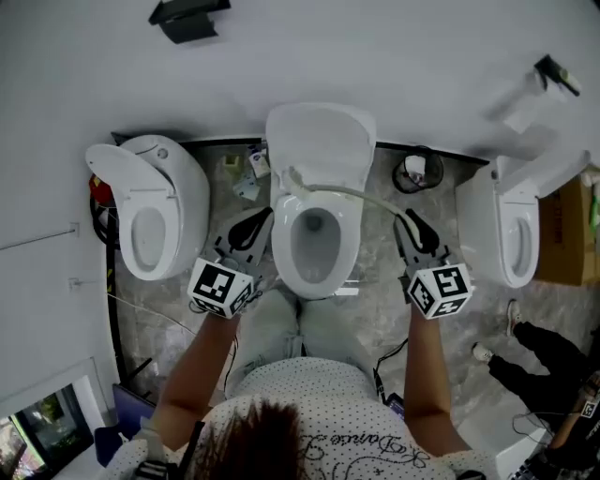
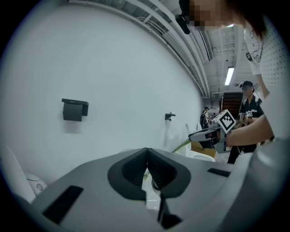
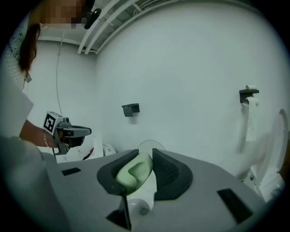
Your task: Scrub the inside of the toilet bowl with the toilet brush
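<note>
The right gripper (image 1: 409,223) jaws are clamping the toilet brush (image 1: 349,193) by its handle end, its head reaching the toilet bowl (image 1: 284,255) at the far-left rim. The left gripper (image 1: 255,223) jaws are together, holding nothing. With so long a lever, the brush is likely risking twisting loose.

Toilets: 3. Left toilet (image 1: 178,187), middle toilet (image 1: 321,141), right toilet (image 1: 483,220).
Toilet brush (image 1: 349,193): 1.
Grippers: 2. Left gripper (image 1: 257,223), right gripper (image 1: 405,225).
Black wall holders: 2. Left holder (image 1: 187,17), right holder (image 1: 555,73), both far.
Cardboard box (image 1: 570,234): 1, far right.
Bystander (image 1: 548,361): 1, near right.
</note>
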Demonstrator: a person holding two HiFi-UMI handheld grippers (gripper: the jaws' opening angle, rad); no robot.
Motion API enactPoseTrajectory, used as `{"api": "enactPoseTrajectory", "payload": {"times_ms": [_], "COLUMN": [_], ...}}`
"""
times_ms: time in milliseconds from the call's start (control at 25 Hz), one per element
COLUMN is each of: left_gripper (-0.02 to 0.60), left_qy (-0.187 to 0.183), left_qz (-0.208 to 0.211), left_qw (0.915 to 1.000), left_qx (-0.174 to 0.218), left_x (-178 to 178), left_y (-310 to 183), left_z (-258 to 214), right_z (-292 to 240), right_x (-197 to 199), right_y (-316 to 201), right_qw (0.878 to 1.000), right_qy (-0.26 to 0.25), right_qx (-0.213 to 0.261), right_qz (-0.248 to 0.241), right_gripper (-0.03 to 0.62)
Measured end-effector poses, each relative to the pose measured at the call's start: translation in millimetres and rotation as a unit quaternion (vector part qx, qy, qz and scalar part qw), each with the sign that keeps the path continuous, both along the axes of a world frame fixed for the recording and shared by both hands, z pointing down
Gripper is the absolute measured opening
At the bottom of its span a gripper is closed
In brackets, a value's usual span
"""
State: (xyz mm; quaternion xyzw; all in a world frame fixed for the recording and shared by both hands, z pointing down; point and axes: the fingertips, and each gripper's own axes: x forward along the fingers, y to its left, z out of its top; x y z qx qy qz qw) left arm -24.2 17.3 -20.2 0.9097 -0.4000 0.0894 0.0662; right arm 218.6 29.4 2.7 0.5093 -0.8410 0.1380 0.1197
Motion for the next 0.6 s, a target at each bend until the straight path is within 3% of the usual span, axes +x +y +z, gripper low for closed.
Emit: {"api": "enactPoseTrajectory", "payload": {"times_ms": [600], "left_gripper": [0.003], "left_qy": [0.026], "left_qz": [-0.018], "left_qw": [0.9982], "left_qx": [0.051], "left_x": [-19], "left_y": [15], "left_z": [-65], "right_z": [-93], "right_x": [-38], "right_y": [-2], "right_qw": [0.995], "right_qy": [0.02], "right_qx": [0.096], "right_qz": [-0.002], "right_gripper": [0.103]}}
